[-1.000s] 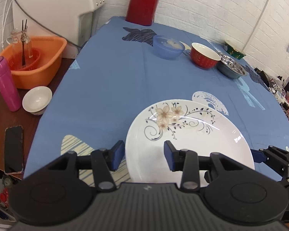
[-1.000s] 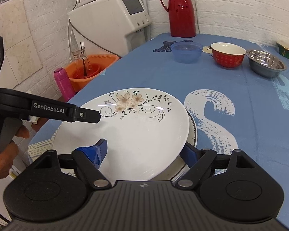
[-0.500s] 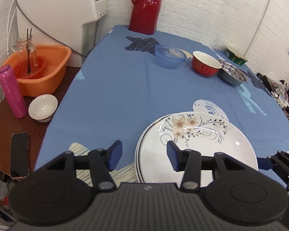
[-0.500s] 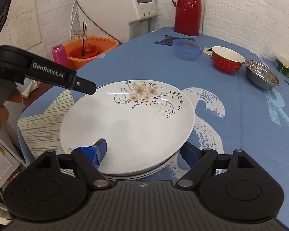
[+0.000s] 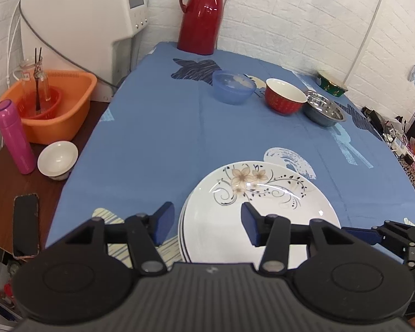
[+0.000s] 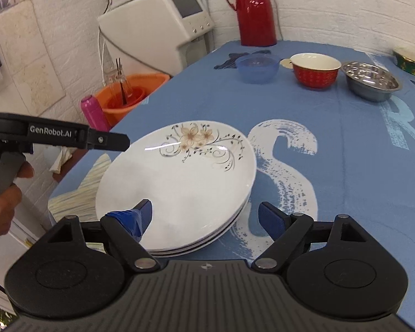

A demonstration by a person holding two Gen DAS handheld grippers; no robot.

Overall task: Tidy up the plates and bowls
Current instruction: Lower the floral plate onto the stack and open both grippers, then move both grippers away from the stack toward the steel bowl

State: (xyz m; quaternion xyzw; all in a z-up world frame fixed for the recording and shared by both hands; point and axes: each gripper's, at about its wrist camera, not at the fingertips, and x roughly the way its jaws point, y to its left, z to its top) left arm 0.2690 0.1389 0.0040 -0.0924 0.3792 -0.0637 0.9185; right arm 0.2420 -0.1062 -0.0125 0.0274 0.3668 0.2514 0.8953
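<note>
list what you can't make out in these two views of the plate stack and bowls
- Plate stack: the near rim sits behind each gripper body in both views, and the plates underneath show only as edges, so no sure count.
- Green bowl: cut off by the right edge in the right wrist view.
- Blue bowl: contents too faint to identify.

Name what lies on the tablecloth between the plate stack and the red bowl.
Nothing: only bare blue tablecloth with its white print separates the plate stack from the red bowl, clearest in the left wrist view.

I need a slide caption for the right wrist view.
Open right gripper behind stacked plates; bowls beyond.
</note>
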